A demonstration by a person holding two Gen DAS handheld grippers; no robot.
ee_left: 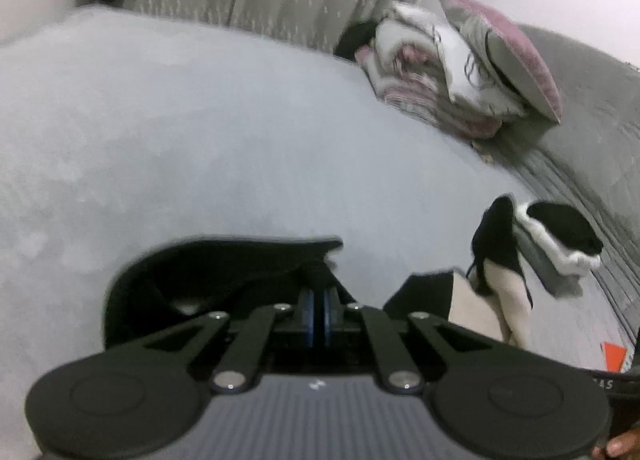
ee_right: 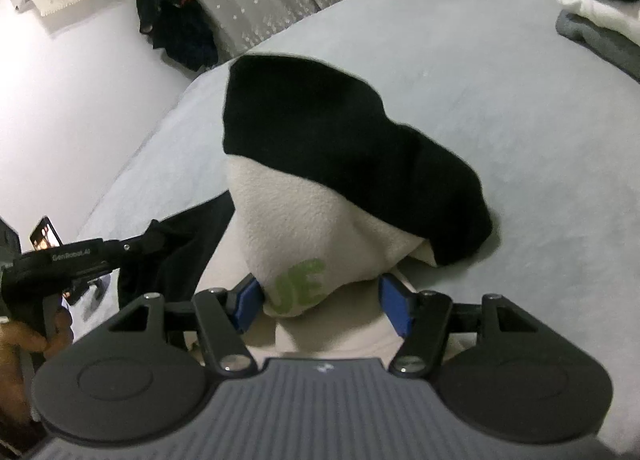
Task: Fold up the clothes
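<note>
On a pale grey bed (ee_right: 500, 108), a black-and-cream fleece garment (ee_right: 320, 180) with green lettering lies bunched in the centre of the right wrist frame, its black part draped over the cream from upper left toward lower right. The right tool (ee_right: 324, 302) stands with its blue-padded jaws wide apart, one on either side of the cream fold that carries the lettering, gripping nothing. The left tool (ee_left: 319, 316), at the bottom centre of its own frame, has its blue pads pressed together on a fold of black cloth (ee_left: 224, 272); whether this cloth belongs to the same garment cannot be told. In the right wrist frame the left tool (ee_right: 152, 234) enters from the lower left edge, held by a hand (ee_right: 24, 344). The garment lies directly ahead of the right tool, its long axis running diagonally across that tool's line, so the right tool appears the nearer to the lettered fold. A stack of folded black, white and grey clothes (ee_left: 560, 252) sits at the right of the left wrist frame, with a heap of pink-and-white bedding (ee_left: 440, 72) and a grey-and-mauve cushion (ee_left: 512, 56) toward the upper right.
</note>
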